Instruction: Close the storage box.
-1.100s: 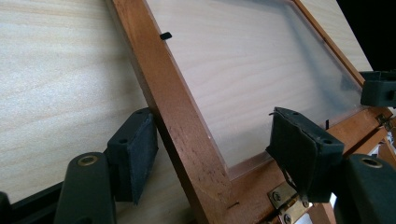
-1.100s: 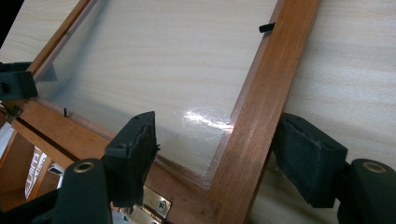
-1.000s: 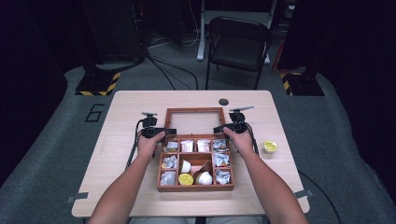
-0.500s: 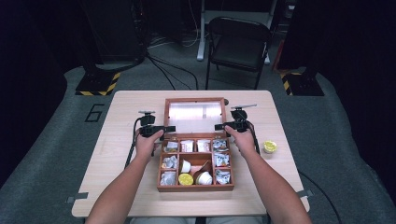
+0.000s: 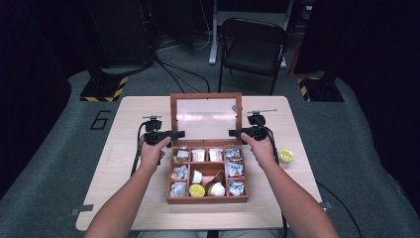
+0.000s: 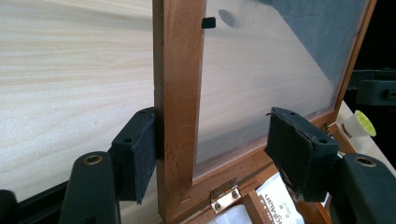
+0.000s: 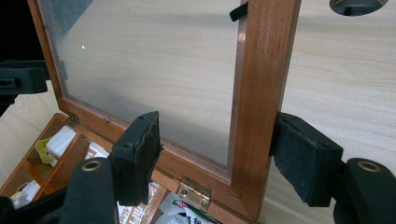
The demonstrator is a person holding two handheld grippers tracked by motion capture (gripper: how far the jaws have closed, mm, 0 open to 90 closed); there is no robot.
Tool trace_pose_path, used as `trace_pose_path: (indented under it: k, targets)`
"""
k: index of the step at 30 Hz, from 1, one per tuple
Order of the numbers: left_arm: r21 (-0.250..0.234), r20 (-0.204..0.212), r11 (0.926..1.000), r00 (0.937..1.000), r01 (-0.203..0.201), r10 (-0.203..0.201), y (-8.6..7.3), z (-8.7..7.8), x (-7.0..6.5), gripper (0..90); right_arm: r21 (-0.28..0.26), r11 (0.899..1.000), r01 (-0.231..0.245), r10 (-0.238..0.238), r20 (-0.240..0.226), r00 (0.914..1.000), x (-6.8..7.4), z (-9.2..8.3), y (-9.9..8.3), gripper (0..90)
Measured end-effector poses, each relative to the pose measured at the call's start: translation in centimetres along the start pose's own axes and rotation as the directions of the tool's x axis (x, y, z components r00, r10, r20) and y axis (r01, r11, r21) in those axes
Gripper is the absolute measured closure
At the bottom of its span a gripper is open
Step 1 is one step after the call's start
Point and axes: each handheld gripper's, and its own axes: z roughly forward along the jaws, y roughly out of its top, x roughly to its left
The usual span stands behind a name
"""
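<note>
Standing up from the back of a brown wooden box (image 5: 207, 198) was its glass-paned lid (image 5: 206, 117), raised nearly upright on a pale wooden table (image 5: 99, 198). The box sat in the middle of the table, and its little compartments held white packets and a small yellow-topped cup (image 5: 196, 190). The left gripper (image 5: 173, 134) was at the lid's left side and the right gripper (image 5: 236, 132) at its right side, each held in a hand.

The left gripper view showed more: the jaws were spread wide around the lid's wooden side bar (image 6: 177, 93), with one black pad (image 6: 144, 154) touching the wood and the other apart from it, in front of the glass. A brass hinge (image 6: 225, 196) sat below.

The right gripper view showed open jaws too, one pad (image 7: 299, 156) against the frame's outer edge.

Only the high view showed a round yellow cup (image 5: 286, 155) on the table just beside the right hand (image 5: 260, 148), and a dark folding chair (image 5: 253, 47) beyond the table.
</note>
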Motion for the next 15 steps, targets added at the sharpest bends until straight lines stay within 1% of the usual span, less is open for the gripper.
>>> trace_pose_path:
  k: [2,3,5,6,7,8,10,11,12,13,14,15]
  targets:
    - [0.0,-0.002,1.0,1.0,-0.003,0.003,0.0,0.0,-0.1,34.8,0.0,1.0,0.003,-0.003,-0.001,1.0,0.1,-0.1,0.0,32.9]
    - [0.003,-0.003,0.9999,0.9999,-0.016,0.016,0.0,-0.1,-0.1,34.8,-0.002,1.0,0.012,-0.012,0.006,0.9999,0.2,-0.2,0.0,32.8]
    - [0.0,-0.003,0.9999,0.9999,-0.011,0.011,0.0,-0.3,-0.4,34.8,-0.008,1.0,0.025,-0.025,0.005,0.9997,0.3,-0.3,-0.1,32.9]
    - [-0.001,-0.004,0.9997,0.9996,-0.026,0.026,0.1,-0.3,-0.4,34.8,-0.001,1.0,0.023,-0.023,0.009,0.9997,0.4,-0.4,-0.1,32.9]
    - [-0.003,-0.004,0.9997,0.9997,-0.022,0.022,0.1,-0.4,-0.5,34.8,-0.002,1.0,0.027,-0.027,0.008,0.9996,0.5,-0.5,-0.1,32.9]
    - [-0.006,-0.005,0.9996,0.9996,-0.028,0.028,0.1,-0.5,-0.6,34.8,-0.002,0.999,0.034,-0.034,0.007,0.9994,0.6,-0.6,-0.1,32.9]
    - [-0.01,-0.004,0.9998,0.9998,-0.019,0.019,0.1,-0.7,-0.9,34.8,0.001,0.999,0.041,-0.041,0.01,0.9991,0.8,-0.8,-0.1,32.9]
    - [-0.014,-0.004,0.9996,0.9997,-0.023,0.023,0.1,-0.8,-1.0,34.8,0.0,0.999,0.044,-0.044,0.008,0.999,0.8,-0.9,-0.1,32.9]
    - [-0.012,-0.005,0.9989,0.999,-0.045,0.045,0.2,-1.0,-1.0,34.8,-0.002,0.999,0.049,-0.049,0.008,0.9987,0.9,-1.0,-0.2,32.9]
    - [-0.022,-0.002,0.9988,0.9991,-0.043,0.043,0.2,-1.1,-1.1,34.9,-0.006,0.998,0.056,-0.056,0.01,0.9984,1.0,-1.1,-0.2,32.9]
    - [-0.023,-0.001,0.9982,0.9985,-0.055,0.055,0.3,-1.4,-1.2,35.0,-0.009,0.998,0.063,-0.063,0.008,0.998,1.1,-1.3,-0.2,32.9]
    - [-0.032,0.003,0.998,0.9985,-0.054,0.054,0.4,-1.5,-1.3,35.0,-0.016,0.997,0.07,-0.07,0.009,0.9975,1.2,-1.4,-0.1,32.9]
